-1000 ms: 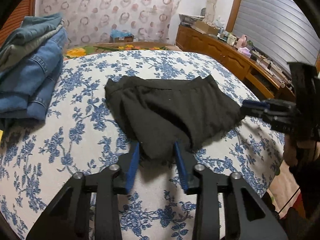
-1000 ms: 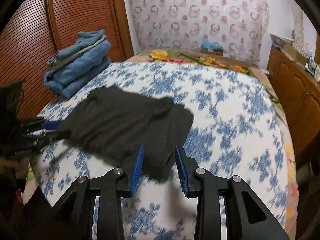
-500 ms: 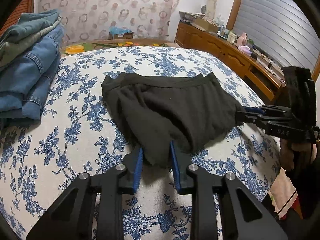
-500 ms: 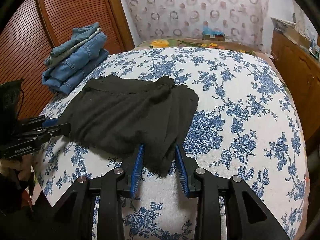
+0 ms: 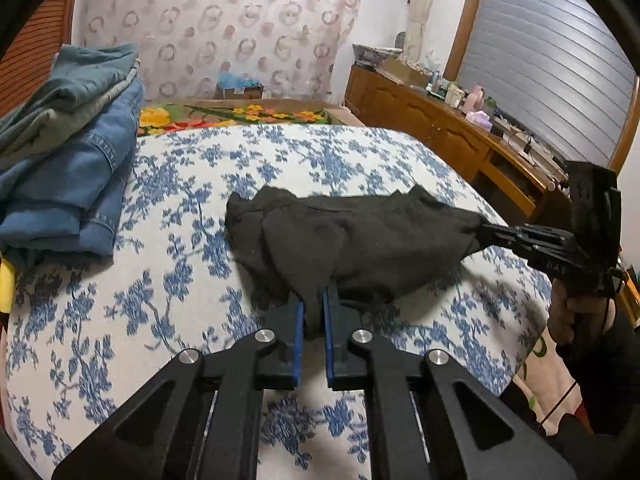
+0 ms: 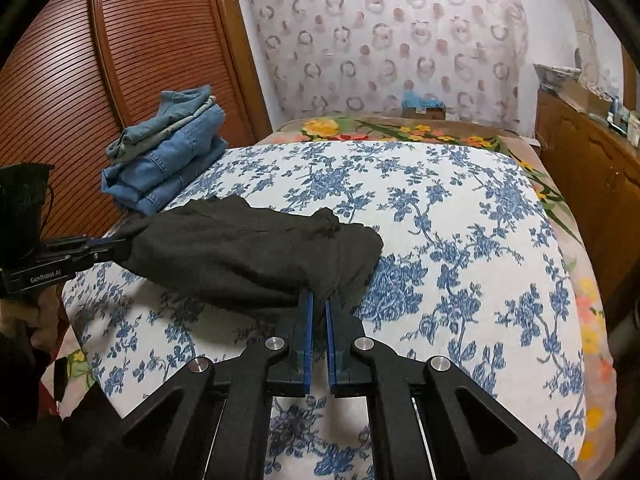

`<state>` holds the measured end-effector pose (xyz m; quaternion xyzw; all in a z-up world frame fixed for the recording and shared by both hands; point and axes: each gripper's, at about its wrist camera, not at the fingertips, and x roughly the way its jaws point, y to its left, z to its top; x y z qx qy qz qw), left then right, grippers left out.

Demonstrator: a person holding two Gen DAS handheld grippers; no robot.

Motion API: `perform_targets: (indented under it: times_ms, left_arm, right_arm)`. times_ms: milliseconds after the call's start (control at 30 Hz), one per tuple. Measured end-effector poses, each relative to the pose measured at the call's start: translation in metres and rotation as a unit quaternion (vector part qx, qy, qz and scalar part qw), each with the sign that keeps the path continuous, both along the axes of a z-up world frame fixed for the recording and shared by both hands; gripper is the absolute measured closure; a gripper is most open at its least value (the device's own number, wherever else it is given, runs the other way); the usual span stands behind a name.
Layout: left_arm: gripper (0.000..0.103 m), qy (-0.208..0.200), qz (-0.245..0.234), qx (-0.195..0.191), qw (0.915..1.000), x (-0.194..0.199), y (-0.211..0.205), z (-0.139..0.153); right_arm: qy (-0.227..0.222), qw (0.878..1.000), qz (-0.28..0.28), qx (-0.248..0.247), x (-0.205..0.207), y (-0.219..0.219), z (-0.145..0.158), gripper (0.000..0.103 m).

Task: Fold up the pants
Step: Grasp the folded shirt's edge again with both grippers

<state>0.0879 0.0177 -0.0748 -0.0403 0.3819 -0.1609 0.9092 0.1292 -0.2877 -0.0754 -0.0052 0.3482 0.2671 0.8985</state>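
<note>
The black pants (image 5: 360, 240) lie folded on the blue-flowered bedspread (image 5: 180, 272), with their near edge raised. My left gripper (image 5: 313, 306) is shut on the near left corner of the pants. My right gripper (image 6: 318, 300) is shut on the near right corner; it also shows in the left wrist view (image 5: 486, 230) at the right. The pants (image 6: 248, 252) hang taut between the two grippers and sag onto the bed further back. The left gripper also shows in the right wrist view (image 6: 120, 242) at the left.
A stack of folded jeans (image 5: 68, 164) sits at the bed's far left (image 6: 168, 160). A wooden slatted wardrobe (image 6: 100, 80) stands behind it. A wooden dresser (image 5: 460, 128) with clutter runs along the right. A flowered blanket (image 6: 400, 128) lies at the bed's head.
Both grippers have closed on the near corners of the pants and lifted that edge off the bed; earlier the jaws were open around the cloth.
</note>
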Motion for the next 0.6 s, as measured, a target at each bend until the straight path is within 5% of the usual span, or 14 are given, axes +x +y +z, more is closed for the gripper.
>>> perform_targets:
  times_ms: [600]
  left_arm:
    - [0.094, 0.010, -0.022, 0.019, 0.9995, -0.045, -0.017, 0.003]
  right_arm:
    - [0.007, 1.000, 0.017, -0.001, -0.051, -0.015, 0.018, 0.098]
